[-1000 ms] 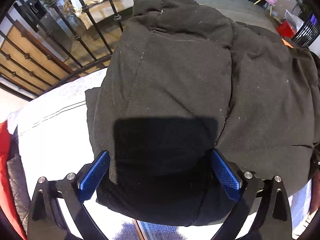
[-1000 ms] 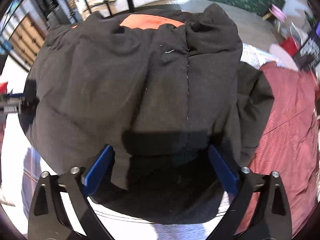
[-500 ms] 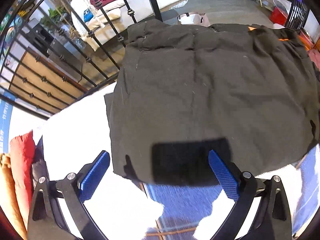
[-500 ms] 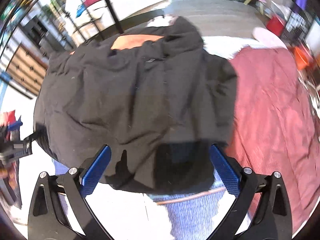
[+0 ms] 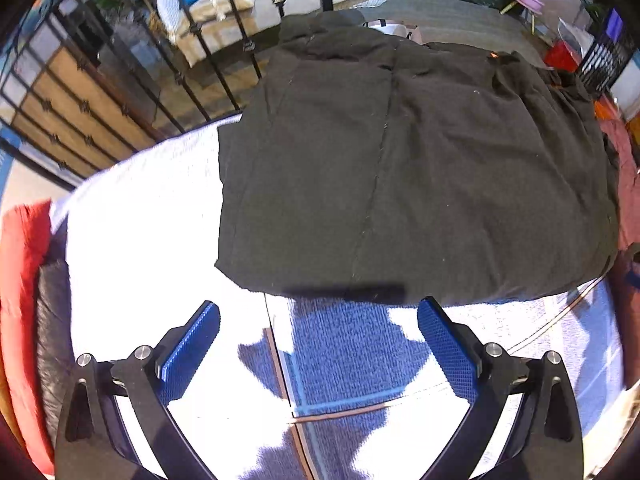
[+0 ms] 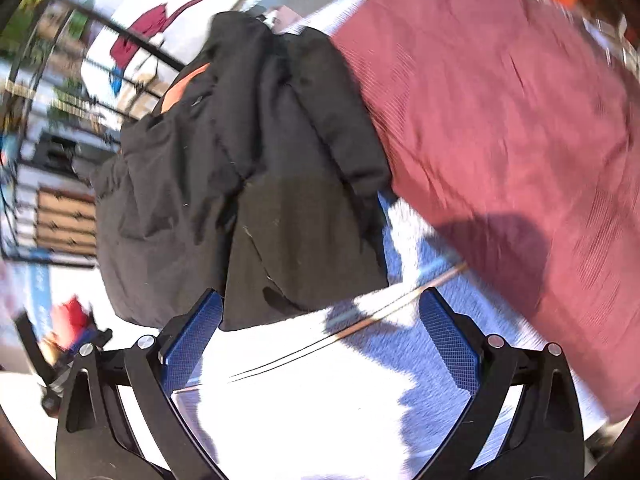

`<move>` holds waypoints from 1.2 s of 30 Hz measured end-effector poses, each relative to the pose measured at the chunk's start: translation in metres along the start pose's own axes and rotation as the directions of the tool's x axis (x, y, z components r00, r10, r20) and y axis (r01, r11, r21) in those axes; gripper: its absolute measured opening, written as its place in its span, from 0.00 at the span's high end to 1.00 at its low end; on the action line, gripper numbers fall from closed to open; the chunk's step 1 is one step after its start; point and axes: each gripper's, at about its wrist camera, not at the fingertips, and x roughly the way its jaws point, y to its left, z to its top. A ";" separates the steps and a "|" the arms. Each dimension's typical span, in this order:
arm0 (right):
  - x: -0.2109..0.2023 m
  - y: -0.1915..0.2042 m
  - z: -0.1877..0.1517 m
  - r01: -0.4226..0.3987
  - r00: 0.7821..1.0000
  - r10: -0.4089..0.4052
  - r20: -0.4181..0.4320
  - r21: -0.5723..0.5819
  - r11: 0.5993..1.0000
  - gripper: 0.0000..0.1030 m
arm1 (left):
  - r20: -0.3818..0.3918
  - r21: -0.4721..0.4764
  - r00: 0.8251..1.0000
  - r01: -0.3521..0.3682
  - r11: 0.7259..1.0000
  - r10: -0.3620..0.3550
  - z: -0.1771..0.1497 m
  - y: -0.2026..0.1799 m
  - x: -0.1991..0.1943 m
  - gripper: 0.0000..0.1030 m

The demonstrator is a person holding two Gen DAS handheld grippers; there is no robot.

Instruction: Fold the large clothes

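A large black padded garment (image 5: 400,168) lies folded in a thick stack on the white and blue bed cover (image 5: 132,248). My left gripper (image 5: 318,328) is open and empty, just short of the garment's near edge. In the right wrist view the same black garment (image 6: 256,184) lies left of centre, with an orange lining showing at its far end. My right gripper (image 6: 320,320) is open and empty, its left finger close to the garment's near edge. This view is blurred.
A dark red ribbed cloth (image 6: 500,120) covers the bed to the right of the garment. A black iron railing (image 5: 132,80) runs behind the bed. Red and dark clothes (image 5: 24,300) are piled at the left edge.
Both grippers have pulled back from over the black garment towards me, so bed cover now shows between the fingers. The right gripper has also swung to the right, towards the red cloth.
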 end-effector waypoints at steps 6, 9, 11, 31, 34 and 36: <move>-0.018 -0.029 0.007 -0.097 0.995 0.094 0.038 0.104 0.990 0.06 | 0.040 -0.093 0.999 0.039 0.995 -0.035 0.017 0.037 -0.008 0.06; -0.017 -0.040 0.014 -0.142 0.990 0.140 0.020 0.142 0.980 0.05 | 0.038 -0.138 0.997 0.074 0.988 -0.070 0.032 0.055 -0.003 0.06; -0.007 -0.046 0.016 -0.201 0.978 0.208 -0.015 0.197 0.960 0.05 | 0.024 -0.191 0.988 0.153 0.969 -0.152 0.039 0.066 0.005 0.06; 0.068 -0.046 0.048 -0.226 0.966 0.248 -0.066 0.244 0.943 0.05 | -0.035 -0.392 0.906 0.376 0.840 -0.422 0.061 0.122 0.103 0.05; 0.076 -0.049 0.058 -0.234 0.966 0.254 -0.055 0.237 0.943 0.05 | -0.037 -0.383 0.896 0.396 0.835 -0.442 0.074 0.124 0.117 0.05; 0.080 -0.050 0.066 -0.254 0.961 0.271 -0.046 0.230 0.939 0.05 | -0.045 -0.368 0.893 0.402 0.839 -0.447 0.082 0.123 0.123 0.05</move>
